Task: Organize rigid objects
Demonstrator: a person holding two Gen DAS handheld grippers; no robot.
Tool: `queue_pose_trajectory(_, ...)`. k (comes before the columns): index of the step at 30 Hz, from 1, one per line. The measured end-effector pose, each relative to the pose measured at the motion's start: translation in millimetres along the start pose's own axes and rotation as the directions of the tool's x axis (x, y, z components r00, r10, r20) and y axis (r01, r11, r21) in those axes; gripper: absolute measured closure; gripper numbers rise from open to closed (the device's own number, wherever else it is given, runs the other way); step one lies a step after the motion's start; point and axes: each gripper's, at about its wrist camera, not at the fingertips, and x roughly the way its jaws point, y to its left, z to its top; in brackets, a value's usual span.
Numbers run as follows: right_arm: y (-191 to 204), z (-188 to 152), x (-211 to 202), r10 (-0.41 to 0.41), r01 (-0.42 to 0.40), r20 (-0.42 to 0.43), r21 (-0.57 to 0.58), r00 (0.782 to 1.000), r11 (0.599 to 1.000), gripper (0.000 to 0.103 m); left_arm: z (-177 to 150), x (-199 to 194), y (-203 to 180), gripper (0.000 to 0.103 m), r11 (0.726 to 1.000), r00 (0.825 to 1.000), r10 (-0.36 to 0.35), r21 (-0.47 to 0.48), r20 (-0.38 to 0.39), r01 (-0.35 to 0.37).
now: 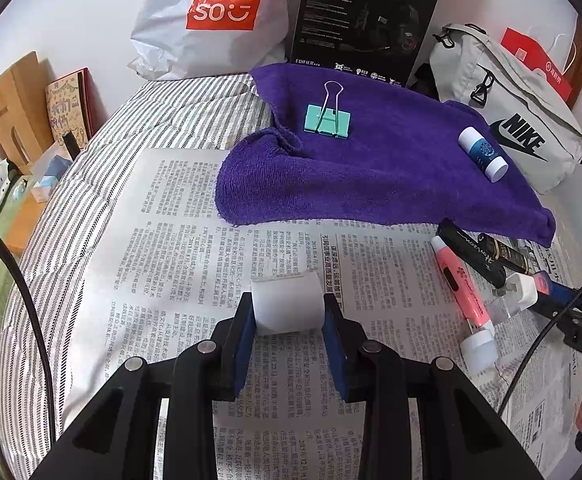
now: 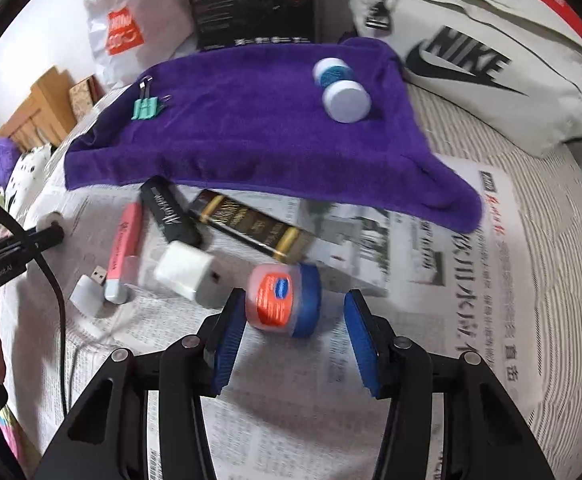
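My left gripper (image 1: 289, 314) is shut on a white paper roll (image 1: 287, 304) just above the newspaper (image 1: 171, 220). My right gripper (image 2: 295, 320) is open around a small blue-and-red Vaseline jar (image 2: 285, 300) that lies on the newspaper (image 2: 431, 300), its jaws apart on both sides. A purple towel (image 1: 371, 168) holds a teal binder clip (image 1: 327, 118) and a white-and-blue glue stick (image 1: 483, 154); they also show in the right wrist view: towel (image 2: 251, 132), clip (image 2: 146, 108), glue stick (image 2: 341, 90).
Beside the jar lie a white charger plug (image 2: 185, 274), a pink USB stick (image 2: 123, 248) with its white cap (image 2: 85, 290), a black tube (image 2: 171, 214) and a black-gold box (image 2: 251, 224). At the back stand a Miniso bag (image 1: 211, 16), a black box (image 1: 363, 20) and a Nike bag (image 1: 511, 108).
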Motion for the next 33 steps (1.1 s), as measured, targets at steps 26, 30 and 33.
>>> queue_pose_trajectory(26, -12.1, -12.8, -10.3, 0.01, -0.01, 0.018, -0.001, 1.0, 1.0, 0.066, 8.2, -10.5, -10.7, 0.073, 0.998, 0.999, -0.052, 0.031, 0.007, 0.052)
queue_pose_trajectory(30, -16.2, -10.8, -14.5, 0.023, -0.024, 0.033, 0.014, 0.999, 1.0, 0.066, 11.3, -13.7, -14.8, 0.073, 0.997, 0.998, -0.069, 0.032, 0.008, 0.069)
queue_pose_trajectory(33, -20.2, -7.5, -16.7, 0.058, -0.059, 0.038, 0.032, 0.998, 0.998, 0.066, 14.4, -15.5, -17.6, 0.073, 0.997, 0.997, -0.071, 0.039, 0.009, 0.071)
